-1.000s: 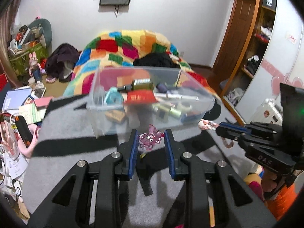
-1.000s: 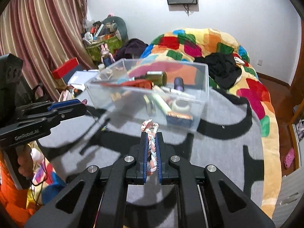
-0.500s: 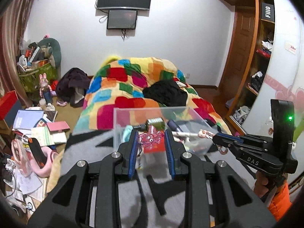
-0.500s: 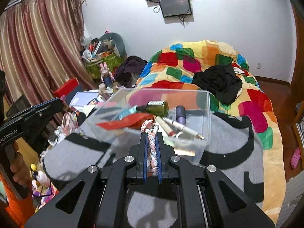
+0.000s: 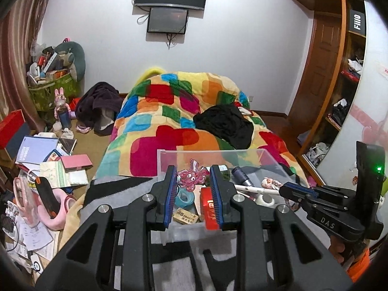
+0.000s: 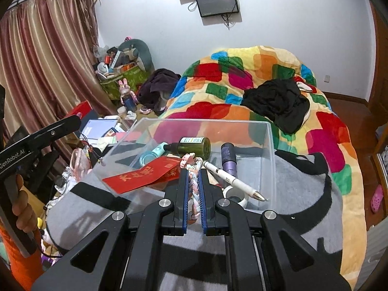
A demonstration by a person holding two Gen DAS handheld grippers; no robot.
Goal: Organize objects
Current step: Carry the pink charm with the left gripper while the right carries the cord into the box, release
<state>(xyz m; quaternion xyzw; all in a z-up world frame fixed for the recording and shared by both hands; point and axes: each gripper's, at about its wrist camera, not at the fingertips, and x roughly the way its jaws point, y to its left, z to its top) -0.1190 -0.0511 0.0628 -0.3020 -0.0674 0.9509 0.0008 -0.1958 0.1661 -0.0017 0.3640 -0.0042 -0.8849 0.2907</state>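
Note:
A clear plastic box (image 5: 208, 150) (image 6: 206, 120) sits on a grey-and-black blanket. It holds a green bottle (image 6: 194, 146), a red envelope (image 6: 143, 177), a white pen (image 6: 232, 181), a purple tube (image 6: 229, 158) and a teal tape roll (image 5: 184, 198). My left gripper (image 5: 192, 169) is shut on a pink octopus charm (image 5: 191, 177), held over the box's near side. My right gripper (image 6: 193, 172) is shut on a pink braided doll charm (image 6: 193, 186), also above the near wall. In the left wrist view the right gripper (image 5: 285, 190) reaches in from the right with the doll (image 5: 269, 183).
A bed with a colourful patchwork blanket (image 5: 169, 111) and black clothing (image 6: 276, 101) lies behind the box. Books and papers (image 5: 48, 160) clutter the floor at left. A wardrobe (image 5: 339, 97) stands at right, curtains (image 6: 48, 72) at left. A hand (image 6: 21, 215) grips the left tool.
Both grippers have risen and moved forward, from the blanket in front of the box to above its near side. Each charm stayed clamped in its gripper.

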